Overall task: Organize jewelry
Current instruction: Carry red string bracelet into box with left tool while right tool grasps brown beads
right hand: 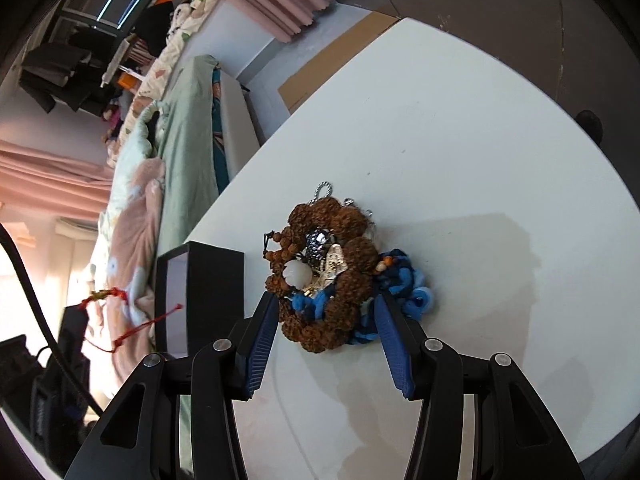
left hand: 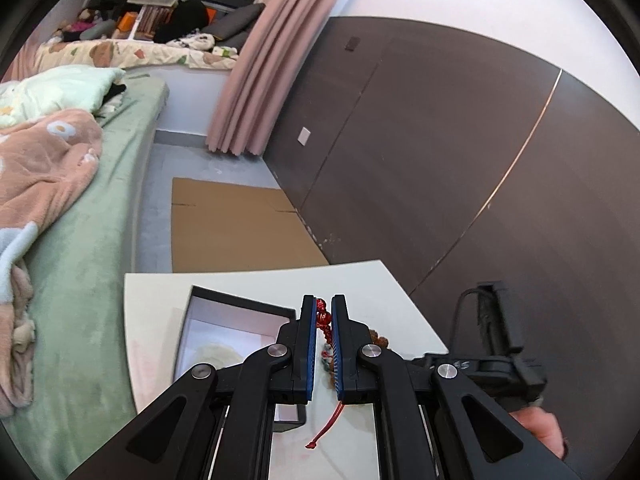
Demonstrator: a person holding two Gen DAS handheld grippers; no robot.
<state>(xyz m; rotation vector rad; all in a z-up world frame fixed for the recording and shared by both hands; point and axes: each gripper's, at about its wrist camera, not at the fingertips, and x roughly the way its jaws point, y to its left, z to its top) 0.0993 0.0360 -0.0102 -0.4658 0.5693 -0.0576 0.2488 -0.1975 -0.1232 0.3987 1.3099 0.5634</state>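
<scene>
Left tool: clamped on red beaded cord, held just right of the open box. Right tool: pads apart (nothing gripped), straddling the near side of the brown bead bracelet on the counter.

One black box, one red bracelet, one brown-bead bracelet, two grippers.

The left hand-held gripper was clamped nearly closed, its blue pads pinching a red beaded bracelet. The right hand-held gripper was spread wide, fingers angled down, its pads flanking a heap of jewelry without touching it.
</scene>
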